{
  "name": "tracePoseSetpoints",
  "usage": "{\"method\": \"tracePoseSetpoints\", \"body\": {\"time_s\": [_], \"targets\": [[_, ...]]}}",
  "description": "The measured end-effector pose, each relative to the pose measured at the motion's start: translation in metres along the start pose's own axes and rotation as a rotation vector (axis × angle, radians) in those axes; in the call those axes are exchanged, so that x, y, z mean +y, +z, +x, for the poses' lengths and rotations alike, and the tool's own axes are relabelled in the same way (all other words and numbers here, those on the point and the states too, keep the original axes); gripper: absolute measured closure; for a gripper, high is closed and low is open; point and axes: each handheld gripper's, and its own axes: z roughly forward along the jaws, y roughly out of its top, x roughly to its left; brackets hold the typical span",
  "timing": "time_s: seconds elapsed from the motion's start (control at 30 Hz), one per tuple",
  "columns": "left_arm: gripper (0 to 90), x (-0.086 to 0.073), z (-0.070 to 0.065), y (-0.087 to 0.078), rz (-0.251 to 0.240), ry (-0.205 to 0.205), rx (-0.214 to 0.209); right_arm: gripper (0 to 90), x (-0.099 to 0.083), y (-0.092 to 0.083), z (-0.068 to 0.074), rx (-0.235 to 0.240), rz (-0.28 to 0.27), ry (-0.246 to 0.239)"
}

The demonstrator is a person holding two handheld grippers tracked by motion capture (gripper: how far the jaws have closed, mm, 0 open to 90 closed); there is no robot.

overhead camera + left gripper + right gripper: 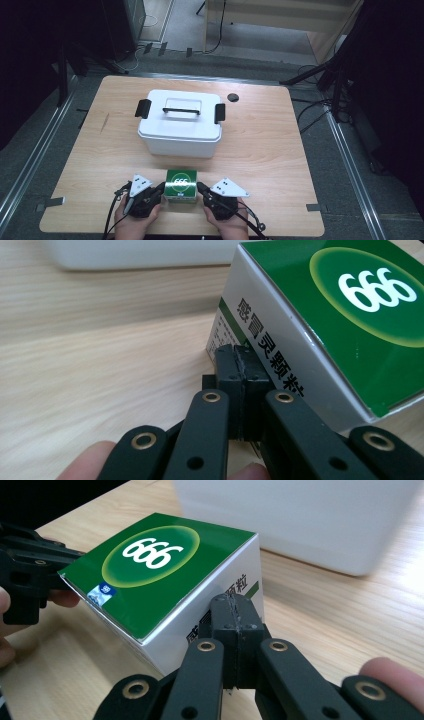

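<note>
A small green-topped box [181,186] marked 666 [350,305] [165,575] sits near the table's front edge. My left gripper [161,189] is at the box's left side, its jaws shut together with nothing between them, and the tips [240,357] rest at the box's white side wall. My right gripper [200,188] is at the box's right side, also shut and empty, its tips [235,612] against the white side face. A hand holds each gripper.
A white lidded storage bin [180,122] with a black handle and black side latches stands just behind the box [310,520]. A small dark round thing [232,97] lies behind it. The wooden table [280,150] has bare room left and right.
</note>
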Motion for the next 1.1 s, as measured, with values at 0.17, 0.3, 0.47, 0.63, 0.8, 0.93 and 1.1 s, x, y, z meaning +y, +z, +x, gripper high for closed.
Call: {"method": "tracePoseSetpoints", "body": {"time_s": [0.17,0.3,0.47,0.63,0.8,0.93,1.1], "targets": [[90.0,0.011,-0.019,0.020,0.018,0.036,-0.019,90.0,0.002,-0.015,-0.019,-0.034,-0.021,0.033],[90.0,0.016,-0.027,0.030,0.023,0.030,-0.038,90.0,0.001,-0.024,-0.032,-0.074,-0.015,0.025],[90.0,0.024,-0.048,0.045,0.035,0.052,-0.053,90.0,-0.006,-0.038,-0.051,-0.120,-0.006,0.060],[90.0,0.029,-0.067,0.058,0.041,0.063,-0.080,90.0,-0.014,-0.051,-0.064,-0.153,-0.002,0.070],[90.0,0.029,-0.075,0.063,0.033,0.072,-0.091,90.0,-0.018,-0.060,-0.073,-0.166,-0.004,0.077],[79.8,0.030,-0.066,0.058,0.013,0.086,-0.072,80.9,-0.018,-0.061,-0.075,-0.191,-0.007,0.053],[70.2,0.032,-0.047,0.041,-0.037,0.085,-0.045,74.4,-0.019,-0.067,-0.086,-0.193,-0.020,0.072]]}}
